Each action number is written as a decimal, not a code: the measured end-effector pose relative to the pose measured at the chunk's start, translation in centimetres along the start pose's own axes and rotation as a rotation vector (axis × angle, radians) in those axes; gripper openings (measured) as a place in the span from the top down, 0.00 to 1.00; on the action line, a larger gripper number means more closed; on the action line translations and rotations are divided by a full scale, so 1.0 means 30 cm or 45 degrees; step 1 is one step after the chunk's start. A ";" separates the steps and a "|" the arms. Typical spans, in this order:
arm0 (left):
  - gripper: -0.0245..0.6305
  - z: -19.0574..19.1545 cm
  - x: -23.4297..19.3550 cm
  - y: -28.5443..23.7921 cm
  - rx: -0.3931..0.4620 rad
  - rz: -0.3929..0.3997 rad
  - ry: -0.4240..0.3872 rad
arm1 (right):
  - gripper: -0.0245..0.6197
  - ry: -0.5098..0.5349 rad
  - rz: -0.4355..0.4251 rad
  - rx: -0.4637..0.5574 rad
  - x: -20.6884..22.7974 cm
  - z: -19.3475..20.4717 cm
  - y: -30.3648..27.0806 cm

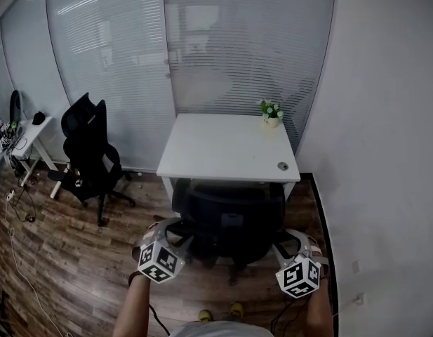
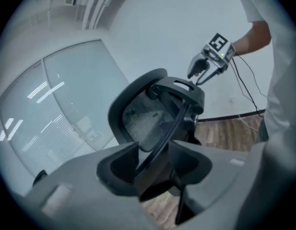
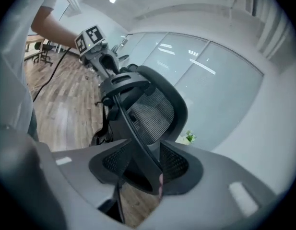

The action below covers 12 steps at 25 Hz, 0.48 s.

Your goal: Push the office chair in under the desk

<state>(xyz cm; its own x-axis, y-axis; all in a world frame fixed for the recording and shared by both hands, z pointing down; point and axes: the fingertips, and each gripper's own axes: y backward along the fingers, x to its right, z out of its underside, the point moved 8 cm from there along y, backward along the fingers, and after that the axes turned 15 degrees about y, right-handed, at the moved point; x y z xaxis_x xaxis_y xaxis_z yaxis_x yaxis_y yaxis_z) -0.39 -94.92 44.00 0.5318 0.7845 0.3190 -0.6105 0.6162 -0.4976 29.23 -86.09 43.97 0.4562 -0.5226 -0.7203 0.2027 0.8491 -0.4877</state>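
**Tight on the right, open on the left**

The chair (image 1: 234, 220) fills the space under the front edge of the surface (image 1: 223, 146). Its back stands just in front of that edge and blocks the way in. The right claw (image 1: 284, 237) sits in a narrow strip between the chair and the wall (image 1: 384, 153), which runs close along the surface's right side. Beside the left claw (image 1: 171, 229) the floor (image 1: 97, 258) lies bare as far as a second chair (image 1: 90, 153), well apart. The top is free except for a plant (image 1: 271, 112) in its far right corner. A glass partition (image 1: 237, 48) closes it off behind.
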 end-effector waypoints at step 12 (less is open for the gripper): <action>0.81 -0.025 -0.022 0.090 0.252 -0.133 0.328 | 0.82 -0.448 0.208 0.135 0.020 -0.038 0.060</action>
<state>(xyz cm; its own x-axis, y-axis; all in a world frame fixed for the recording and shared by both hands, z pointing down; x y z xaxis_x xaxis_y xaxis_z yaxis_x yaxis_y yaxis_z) -1.95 -93.83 41.85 0.7127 0.6887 0.1333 -0.6337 0.7136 -0.2985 28.89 -84.96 42.10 0.7548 -0.3375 -0.5624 0.1830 0.9318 -0.3136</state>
